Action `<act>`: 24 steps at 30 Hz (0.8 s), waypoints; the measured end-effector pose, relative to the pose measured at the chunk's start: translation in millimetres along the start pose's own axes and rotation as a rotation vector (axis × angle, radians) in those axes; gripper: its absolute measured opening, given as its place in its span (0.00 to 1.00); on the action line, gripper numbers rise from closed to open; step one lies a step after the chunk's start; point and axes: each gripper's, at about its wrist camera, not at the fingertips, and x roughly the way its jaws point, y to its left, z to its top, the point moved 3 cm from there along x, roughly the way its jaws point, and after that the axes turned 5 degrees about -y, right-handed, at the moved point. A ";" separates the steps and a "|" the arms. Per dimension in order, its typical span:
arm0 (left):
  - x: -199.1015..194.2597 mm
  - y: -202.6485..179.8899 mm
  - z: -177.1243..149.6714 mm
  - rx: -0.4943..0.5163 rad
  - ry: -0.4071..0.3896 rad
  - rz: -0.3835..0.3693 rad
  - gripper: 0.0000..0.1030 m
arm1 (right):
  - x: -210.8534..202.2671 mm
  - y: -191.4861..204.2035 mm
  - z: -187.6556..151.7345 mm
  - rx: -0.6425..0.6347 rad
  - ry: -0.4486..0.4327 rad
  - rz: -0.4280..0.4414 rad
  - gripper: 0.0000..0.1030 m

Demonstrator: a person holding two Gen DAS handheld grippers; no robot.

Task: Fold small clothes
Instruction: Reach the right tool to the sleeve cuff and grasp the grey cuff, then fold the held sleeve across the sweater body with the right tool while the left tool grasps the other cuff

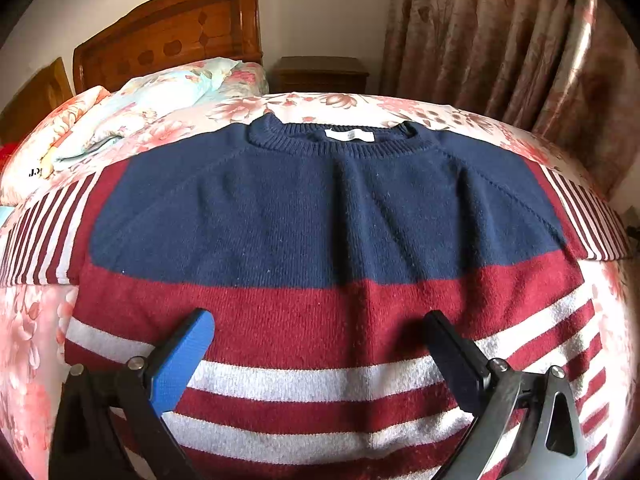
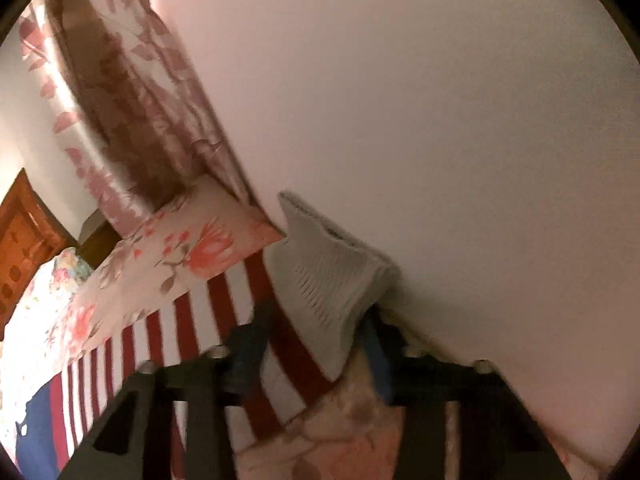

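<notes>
**Sweater flat on bed, right gripper at sleeve cuff**

Navy, red and white striped sweater [image 1: 320, 240] lies face up, spread flat on the floral bedsheet [image 1: 28, 340], collar toward the far edge, both sleeves out to the sides. Left gripper [image 1: 320, 344] hovers over the lower striped body, jaws wide apart, nothing between them, pads not clearly touching the knit. Right gripper [image 2: 316, 344] sits at the end of the striped sleeve, jaws partly closed around the white ribbed cuff [image 2: 328, 280]; view blurred, cannot tell whether pads press on it. Pillows [image 1: 132, 112], wooden headboard [image 1: 172, 36], floral curtain [image 1: 500, 40] behind.
</notes>
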 end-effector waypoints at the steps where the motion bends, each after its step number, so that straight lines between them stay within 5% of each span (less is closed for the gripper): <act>1: 0.6 0.0 0.5 0.001 0.001 0.001 1.00 | 0.8 -1.0 0.7 0.001 -0.002 0.002 0.16; 4: 1.7 -0.3 1.7 0.000 0.006 0.004 1.00 | -1.5 0.4 -1.4 0.003 0.002 0.071 0.07; 8: 1.4 0.2 1.3 -0.001 0.001 -0.001 1.00 | -37.4 10.8 -6.3 -0.025 -0.138 0.232 0.07; 13: -1.0 3.0 0.4 -0.014 -0.009 -0.026 1.00 | -101.0 84.8 -42.5 -0.167 -0.171 0.490 0.07; 19: -9.9 21.2 2.2 -0.136 -0.052 -0.161 1.00 | -160.4 232.9 -137.5 -0.551 -0.032 0.789 0.07; 22: -13.8 33.6 3.1 -0.224 -0.072 -0.255 1.00 | -159.7 272.3 -198.9 -0.705 0.104 0.821 0.07; 24: -15.9 40.7 3.3 -0.280 -0.080 -0.312 1.00 | -151.8 279.5 -223.4 -0.793 0.112 0.760 0.07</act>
